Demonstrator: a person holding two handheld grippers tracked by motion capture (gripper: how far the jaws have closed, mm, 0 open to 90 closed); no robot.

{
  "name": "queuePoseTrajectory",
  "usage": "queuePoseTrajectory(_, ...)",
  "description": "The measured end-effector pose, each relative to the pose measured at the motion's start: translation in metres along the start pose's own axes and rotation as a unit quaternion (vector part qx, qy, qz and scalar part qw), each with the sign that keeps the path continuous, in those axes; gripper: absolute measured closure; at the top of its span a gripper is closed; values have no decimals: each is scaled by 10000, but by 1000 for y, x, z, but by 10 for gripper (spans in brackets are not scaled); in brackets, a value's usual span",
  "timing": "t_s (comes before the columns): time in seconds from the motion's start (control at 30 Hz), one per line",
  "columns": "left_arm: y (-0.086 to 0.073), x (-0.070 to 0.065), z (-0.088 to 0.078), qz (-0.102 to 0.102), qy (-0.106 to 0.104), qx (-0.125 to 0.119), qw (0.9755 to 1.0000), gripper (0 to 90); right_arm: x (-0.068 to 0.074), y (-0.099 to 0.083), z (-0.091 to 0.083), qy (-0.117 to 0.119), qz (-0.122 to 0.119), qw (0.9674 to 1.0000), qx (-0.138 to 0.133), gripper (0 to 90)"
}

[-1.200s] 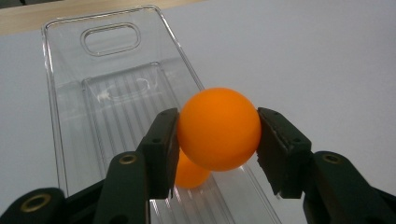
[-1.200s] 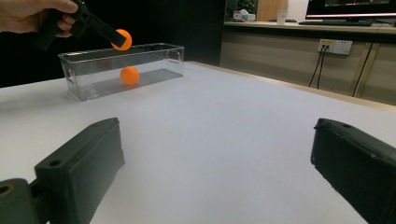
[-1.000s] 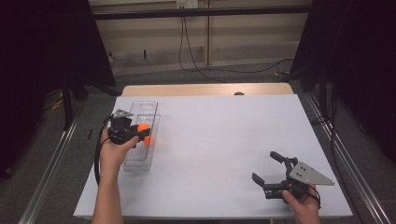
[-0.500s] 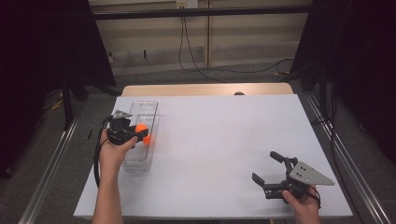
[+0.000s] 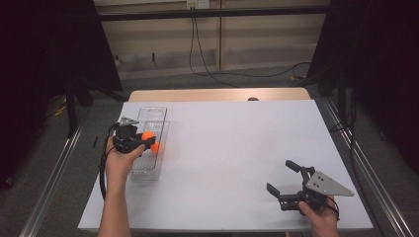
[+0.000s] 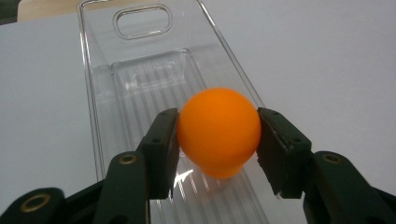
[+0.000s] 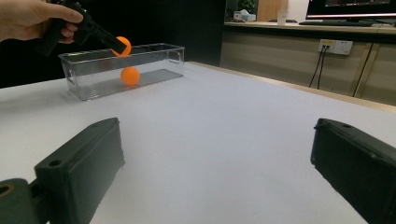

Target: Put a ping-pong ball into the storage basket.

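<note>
An orange ball (image 6: 218, 128) sat clamped between the two black jaws of the left gripper (image 6: 218, 140), one pad pressed to each side. It was held just above the open top of a clear plastic bin (image 6: 107, 79), over the half nearer the person. Inside the bin, a second orange ball (image 7: 130, 75) rested on the ribbed floor, almost directly beneath the held one.

In the high view, the left gripper (image 5: 143, 140) lay at about 9 o'clock on the table, jaws pointing toward 3 o'clock across the bin (image 5: 148, 170). The person's left hand (image 5: 117, 158) wrapped its handle, with the forearm coming up from 7 o'clock and a black cable looping beside the wrist.

The right gripper (image 5: 281, 178) was at about 5 o'clock, well apart from the bin. Its jaws stood wide, holding and touching nothing, and pointed toward 10 o'clock. In the right gripper view, bare table showed between them. The right hand (image 5: 318, 217) gripped it from the table's near edge, with the grey three-cornered plate on top.

The table (image 5: 237, 148) was white and flat, with a strip of pale wood along its far edge. Beyond it was a grey floor, cables trailing down a light wall at 12 o'clock, and dark curtains on both sides.
</note>
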State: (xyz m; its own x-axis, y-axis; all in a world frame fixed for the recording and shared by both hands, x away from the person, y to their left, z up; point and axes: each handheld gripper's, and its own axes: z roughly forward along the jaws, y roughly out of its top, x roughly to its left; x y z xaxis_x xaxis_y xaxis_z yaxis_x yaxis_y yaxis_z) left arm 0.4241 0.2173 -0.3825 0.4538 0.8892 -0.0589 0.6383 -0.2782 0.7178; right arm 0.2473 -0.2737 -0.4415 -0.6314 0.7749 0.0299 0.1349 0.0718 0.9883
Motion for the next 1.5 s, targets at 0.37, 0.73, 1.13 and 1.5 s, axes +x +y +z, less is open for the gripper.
queuePoseTrajectory(0.37, -2, 3, 4, -26, 152, 34, 9999, 509, 0, 0, 0, -2, 3, 10000, 1, 20)
queuePoseTrajectory(0.73, -3, 2, 1, -90, 245, -77, 9996, 445, 0, 0, 0, 4, 18, 10000, -5, 20)
queuePoseTrajectory(1.13, -8, -1, -7, -114, 150, -205, 9996, 355, -1, 0, -1, -29, 22, 10000, -18, 19)
queuePoseTrajectory(1.5, -11, -12, -14, -184, 33, -489, 9986, 248, -1, 0, -1, -38, 33, 10000, -14, 19)
